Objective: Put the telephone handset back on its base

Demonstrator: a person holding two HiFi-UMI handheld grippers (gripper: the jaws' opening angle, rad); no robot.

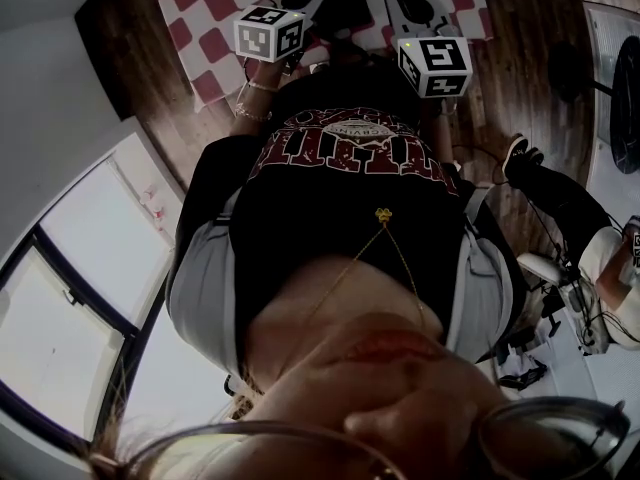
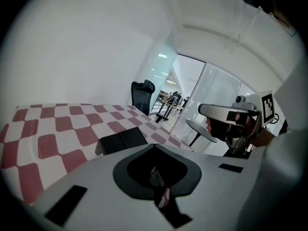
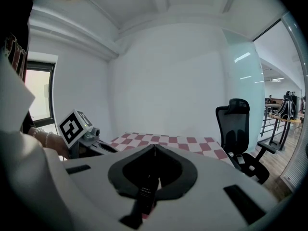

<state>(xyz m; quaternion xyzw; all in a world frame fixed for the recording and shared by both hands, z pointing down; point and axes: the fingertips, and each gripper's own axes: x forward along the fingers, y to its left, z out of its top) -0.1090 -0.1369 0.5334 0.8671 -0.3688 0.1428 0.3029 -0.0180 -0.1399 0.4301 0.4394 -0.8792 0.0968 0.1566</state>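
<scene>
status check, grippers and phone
Left gripper shut, empty. Right gripper shut, empty. Handset not made out; dark block on cloth. No obstacle seen.

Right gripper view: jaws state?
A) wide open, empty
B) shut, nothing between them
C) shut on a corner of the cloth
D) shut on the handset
B: the right gripper has its jaws meeting tip to tip with no handset or anything else between them; the checkered tablecloth lies beyond, untouched.
</scene>
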